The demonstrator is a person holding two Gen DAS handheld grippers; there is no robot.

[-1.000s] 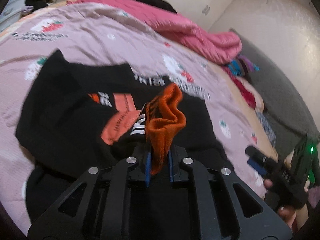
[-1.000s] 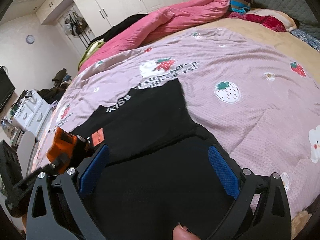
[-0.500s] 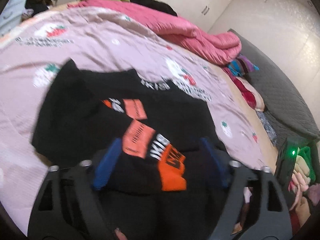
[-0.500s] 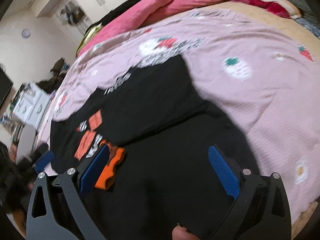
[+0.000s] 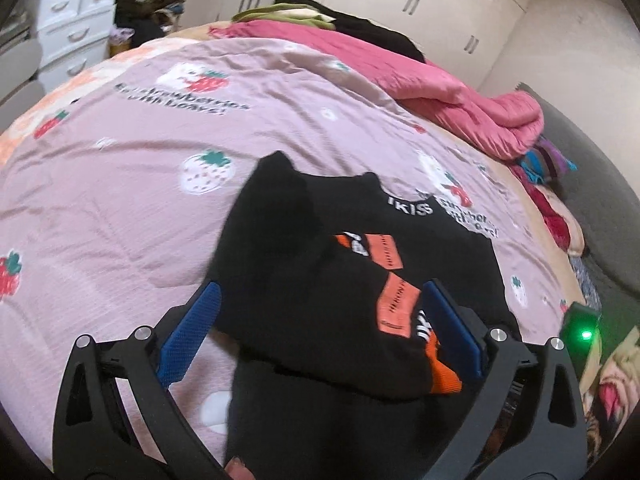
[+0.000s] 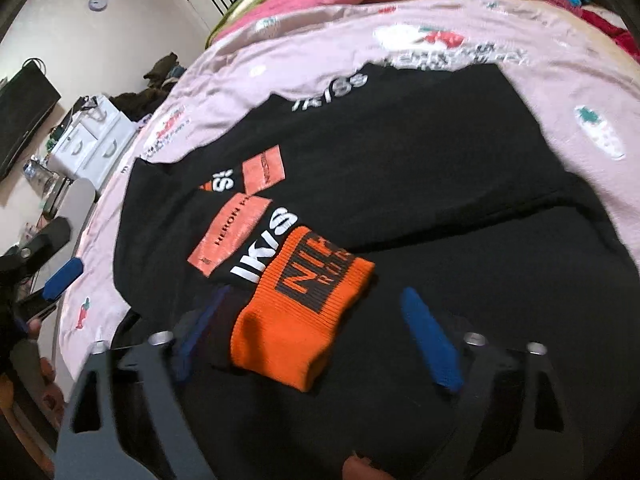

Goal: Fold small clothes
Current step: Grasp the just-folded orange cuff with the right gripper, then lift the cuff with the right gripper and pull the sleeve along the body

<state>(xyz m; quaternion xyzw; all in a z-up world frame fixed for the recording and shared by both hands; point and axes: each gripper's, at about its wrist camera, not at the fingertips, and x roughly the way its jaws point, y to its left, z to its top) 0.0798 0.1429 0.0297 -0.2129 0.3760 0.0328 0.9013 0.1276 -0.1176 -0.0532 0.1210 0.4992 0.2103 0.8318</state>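
1. The black garment lies spread on the pink bedspread; white letters near its neck read "IKIS", or close to it.
2. Salmon patches on it carry small dark print; I make out "HERON" and no more.
3. The folded end shows white "IKIS" and an orange ribbed cuff with black letters "NIK", the rest cut off.
4. The bedspread has strawberries and dark script, about "strawberries with bears!".
5. My left gripper has just been opening; its jaws are spread above the garment, pinching nothing.
6. My right gripper has just been closing, yet its blue pads stand apart either side of the cuff, not pressing it.
7. A rolled pink quilt lies along the far edge; white drawers stand beyond the bed.
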